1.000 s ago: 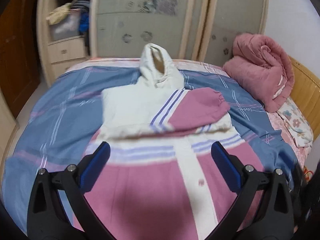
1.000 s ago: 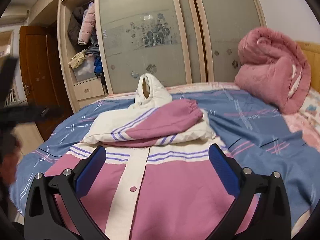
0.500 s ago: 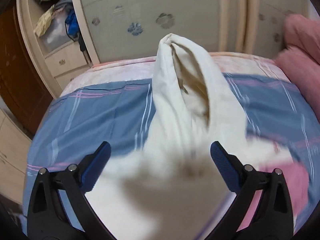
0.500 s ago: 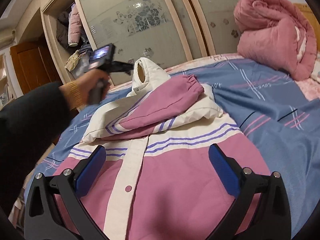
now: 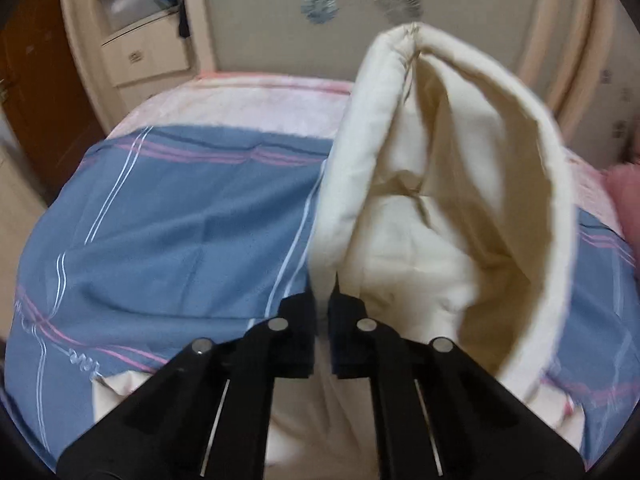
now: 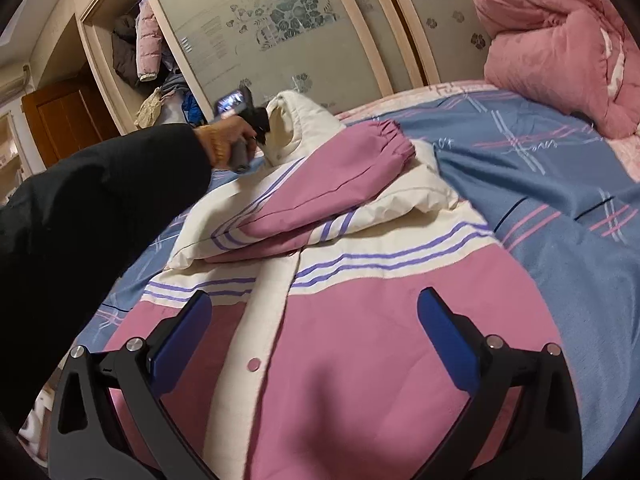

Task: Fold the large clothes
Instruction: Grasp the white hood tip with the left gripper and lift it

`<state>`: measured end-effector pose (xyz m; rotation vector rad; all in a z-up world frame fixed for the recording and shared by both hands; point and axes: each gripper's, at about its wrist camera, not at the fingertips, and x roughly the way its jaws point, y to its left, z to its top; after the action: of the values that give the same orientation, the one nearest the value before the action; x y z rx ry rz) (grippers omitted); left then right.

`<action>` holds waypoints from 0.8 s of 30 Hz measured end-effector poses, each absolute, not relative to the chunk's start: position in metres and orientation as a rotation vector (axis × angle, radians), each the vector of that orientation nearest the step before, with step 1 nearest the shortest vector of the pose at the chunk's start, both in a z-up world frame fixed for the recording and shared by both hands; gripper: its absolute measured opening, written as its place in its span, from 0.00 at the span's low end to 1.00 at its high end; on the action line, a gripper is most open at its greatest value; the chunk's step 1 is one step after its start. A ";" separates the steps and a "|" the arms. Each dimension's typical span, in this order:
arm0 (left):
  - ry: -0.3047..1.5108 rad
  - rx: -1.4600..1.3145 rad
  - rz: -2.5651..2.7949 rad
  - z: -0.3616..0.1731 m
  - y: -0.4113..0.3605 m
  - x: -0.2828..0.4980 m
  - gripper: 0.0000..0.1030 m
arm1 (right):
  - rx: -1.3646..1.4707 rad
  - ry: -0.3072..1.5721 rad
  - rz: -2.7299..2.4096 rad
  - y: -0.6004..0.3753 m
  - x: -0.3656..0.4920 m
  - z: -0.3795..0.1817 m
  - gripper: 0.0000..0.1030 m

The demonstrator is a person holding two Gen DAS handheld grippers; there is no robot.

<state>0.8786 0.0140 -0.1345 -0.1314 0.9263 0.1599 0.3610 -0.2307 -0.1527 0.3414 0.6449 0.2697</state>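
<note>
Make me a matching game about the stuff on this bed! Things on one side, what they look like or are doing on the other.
Things:
1. hood
2. quilt
3. right gripper
4. sheet

States:
A. bundled up, pink
B. blue with stripes
C. cream, rim pinched by the left gripper
D. jaws wide open over the jacket

Pairs: 1-C, 2-A, 3-D, 4-B

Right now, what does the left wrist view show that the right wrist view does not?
Only the left wrist view shows the left gripper shut on the hood edge, seen close.

Only the right wrist view shows the open right gripper over the jacket, the folded pink sleeve and the pink quilt.

Both show the hood, the blue bedsheet and the wardrobe.
</note>
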 end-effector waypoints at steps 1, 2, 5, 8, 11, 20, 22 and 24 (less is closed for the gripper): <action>0.914 -0.141 0.132 -0.127 0.018 0.870 0.04 | 0.345 0.647 0.276 -0.230 0.361 -0.152 0.99; 0.898 -0.143 0.085 -0.116 0.020 0.853 0.04 | 0.346 0.642 0.279 -0.229 0.360 -0.151 0.99; 0.862 -0.099 -0.006 -0.092 0.021 0.801 0.04 | 0.330 0.628 0.291 -0.224 0.355 -0.149 0.99; 0.841 -0.110 -0.086 -0.084 0.031 0.734 0.04 | 0.328 0.633 0.306 -0.219 0.354 -0.149 0.99; 0.835 -0.083 -0.128 -0.103 0.036 0.669 0.05 | 0.314 0.640 0.311 -0.216 0.356 -0.150 0.99; 0.859 -0.179 -0.106 -0.210 0.051 0.608 0.06 | 0.256 0.684 0.272 -0.210 0.363 -0.160 0.99; 0.848 -0.231 -0.114 -0.212 0.056 0.611 0.06 | 0.220 0.695 0.237 -0.212 0.371 -0.161 0.99; 0.850 -0.266 -0.132 -0.211 0.060 0.615 0.06 | 0.189 0.710 0.212 -0.215 0.387 -0.157 0.99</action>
<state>0.6147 0.0600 -0.2114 -0.2656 0.8495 -0.1317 0.3867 -0.2149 -0.1574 0.1889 0.7096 0.2123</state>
